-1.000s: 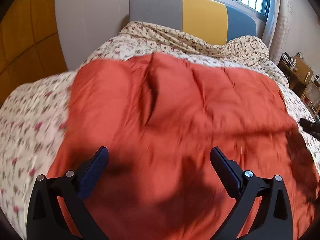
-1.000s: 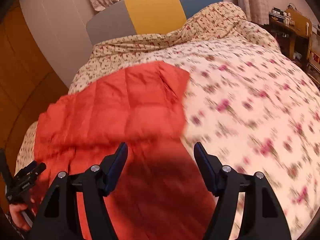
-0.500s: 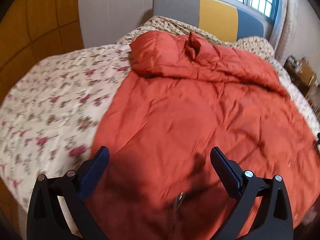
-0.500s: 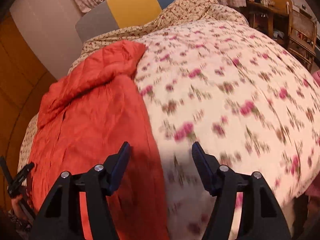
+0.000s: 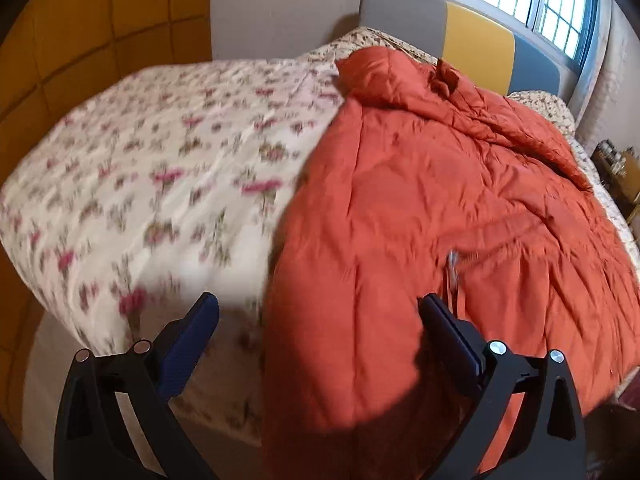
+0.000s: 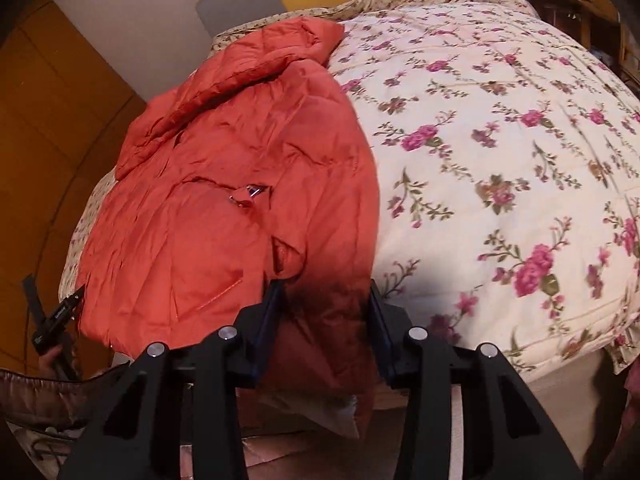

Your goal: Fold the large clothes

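Both cameras ride on the hand-held grippers at the foot of the bed, tilted steeply down and facing the far grey, yellow and blue headboard. The left wrist view sits close above the near left hem of the puffy orange quilted jacket, over the cream floral bedspread. The right wrist view hangs near the jacket's right hem. Both share jacket, bedspread and headboard.

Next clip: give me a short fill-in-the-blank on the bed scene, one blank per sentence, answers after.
1. The puffy orange-red quilted jacket lies on a bedspread printed with ____.
2. The right claw is closing around the jacket's ____ edge.
3. The left claw is ____, gripping nothing.
4. The headboard's middle panel is ____.

Answers: flowers; bottom; open; yellow
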A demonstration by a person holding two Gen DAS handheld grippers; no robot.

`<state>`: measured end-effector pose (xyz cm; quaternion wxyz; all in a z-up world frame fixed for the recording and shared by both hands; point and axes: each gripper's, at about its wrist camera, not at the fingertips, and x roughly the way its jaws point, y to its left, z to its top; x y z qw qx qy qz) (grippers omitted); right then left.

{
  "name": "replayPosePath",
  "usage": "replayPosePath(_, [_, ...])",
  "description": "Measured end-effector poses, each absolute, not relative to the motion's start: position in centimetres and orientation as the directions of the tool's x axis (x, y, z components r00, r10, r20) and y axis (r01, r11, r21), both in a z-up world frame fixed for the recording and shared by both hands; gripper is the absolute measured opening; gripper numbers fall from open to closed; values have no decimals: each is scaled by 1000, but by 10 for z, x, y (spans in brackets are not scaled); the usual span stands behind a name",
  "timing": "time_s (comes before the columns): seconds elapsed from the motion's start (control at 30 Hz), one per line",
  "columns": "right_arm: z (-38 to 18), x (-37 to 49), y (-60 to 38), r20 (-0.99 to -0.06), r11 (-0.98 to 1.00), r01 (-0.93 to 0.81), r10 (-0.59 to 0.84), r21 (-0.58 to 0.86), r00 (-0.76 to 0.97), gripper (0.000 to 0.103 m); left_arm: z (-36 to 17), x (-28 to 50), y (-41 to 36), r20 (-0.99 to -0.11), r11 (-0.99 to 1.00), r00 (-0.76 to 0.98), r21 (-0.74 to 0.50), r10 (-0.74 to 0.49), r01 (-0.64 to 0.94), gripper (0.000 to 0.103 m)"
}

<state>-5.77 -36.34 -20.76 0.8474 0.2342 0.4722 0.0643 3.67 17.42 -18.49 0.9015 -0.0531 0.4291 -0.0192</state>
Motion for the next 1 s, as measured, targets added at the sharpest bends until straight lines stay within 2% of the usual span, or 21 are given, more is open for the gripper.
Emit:
replayPosePath(0.1, [-209, -58, -362, -760, 872, 108, 348, 477, 548, 38, -189, 28, 175, -765, 986, 631, -166, -125, -5, 100])
replayPosePath(0.17, [-208, -58, -360, -756, 876, 93, 349, 473, 554, 27, -190, 27, 168, -767, 988, 627, -155, -137, 26, 99])
replayPosePath(0.23, [-205, -59, -357, -743, 875, 69, 362, 479, 563, 19, -190, 24, 164, -763, 987, 630, -154, -143, 37, 88])
replayPosePath(0.3, [-200, -59, -358, -715, 861, 41, 394, 507, 577, 14, -188, 22, 160, -759, 986, 632, -154, -158, 62, 73])
replayPosePath(0.33, [-198, -59, -360, -699, 849, 32, 413, 528, 584, 12, -185, 20, 157, -756, 984, 631, -160, -174, 79, 56])
replayPosePath(0.37, [-195, -59, -362, -674, 828, 23, 439, 560, 595, 11, -182, 19, 155, -753, 977, 625, -183, -208, 106, 34])
replayPosePath(0.43, [-189, -55, -367, -637, 797, 14, 472, 604, 609, 10, -176, 18, 151, -749, 970, 618, -204, -240, 129, 22])
replayPosePath(0.53, [-176, -48, -372, -583, 761, -13, 508, 649, 635, 9, -159, 21, 151, -715, 949, 626, -272, -311, 161, 17])
replayPosePath(0.83, [-135, 2, -389, -438, 676, -55, 535, 735, 722, 9, -92, 68, 165, -541, 849, 686, -478, -486, 225, 16])
replayPosePath(1.0, [-121, 51, -402, -388, 637, -63, 542, 768, 745, 9, -73, 109, 166, -486, 812, 703, -535, -520, 231, 16])
